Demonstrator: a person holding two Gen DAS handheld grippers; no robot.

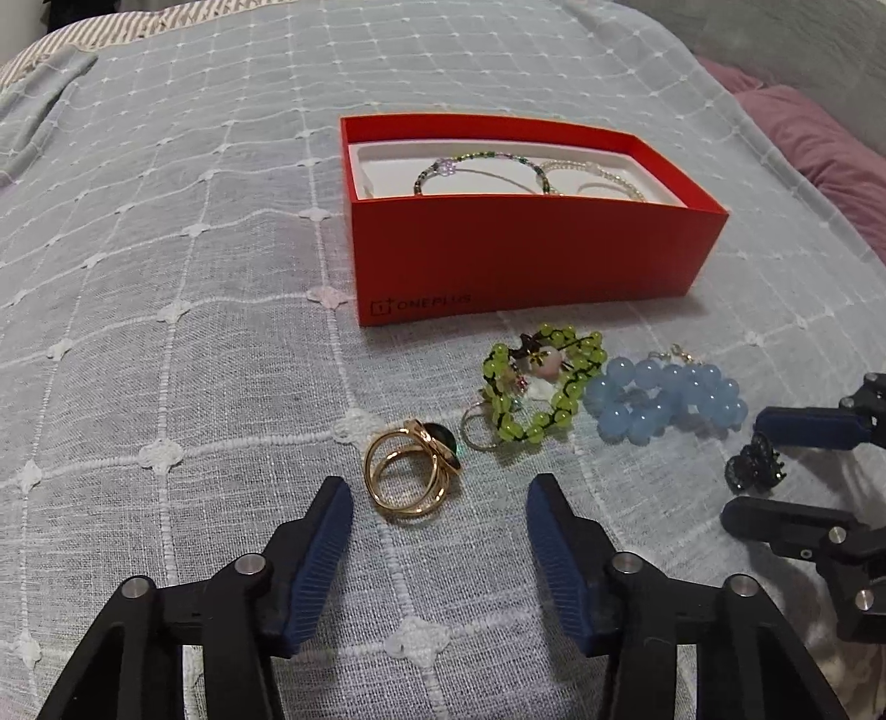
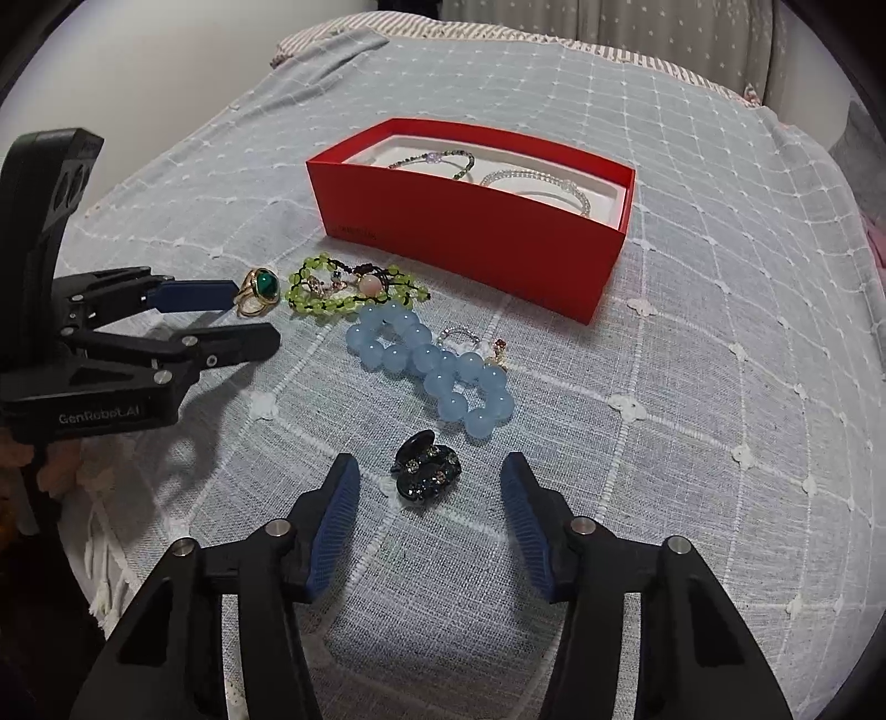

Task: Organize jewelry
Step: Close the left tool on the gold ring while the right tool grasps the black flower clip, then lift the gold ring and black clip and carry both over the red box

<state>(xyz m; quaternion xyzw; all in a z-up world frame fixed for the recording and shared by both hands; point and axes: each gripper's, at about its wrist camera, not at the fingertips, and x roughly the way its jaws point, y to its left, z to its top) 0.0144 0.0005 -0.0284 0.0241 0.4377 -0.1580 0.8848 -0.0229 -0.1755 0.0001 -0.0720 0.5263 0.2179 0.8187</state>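
A red box [image 1: 520, 266] with a white tray stands on the bed and holds a green beaded bracelet [image 1: 476, 169] and a clear beaded bracelet [image 1: 595, 171]. In front lie a gold ring with a green stone [image 1: 412, 471], a lime-green bead bracelet [image 1: 540, 387], a small silver ring [image 1: 476, 432], a blue bead bracelet [image 1: 664, 399] and a dark jewelled clip [image 1: 753, 464]. My left gripper [image 1: 440, 490] is open, with the gold ring just ahead between its fingers. My right gripper [image 2: 429, 471] is open around the dark clip [image 2: 427, 471]. The box [image 2: 470, 232], blue bracelet [image 2: 432, 363] and gold ring [image 2: 257, 288] show in the right wrist view.
A grey-blue checked bedspread [image 1: 166, 277] covers the bed. Pink bedding [image 1: 819, 149] lies at the right edge. A striped pillow [image 2: 343, 27] and a wall are at the far end. A small jewelled piece [image 2: 495, 351] lies by the blue bracelet.
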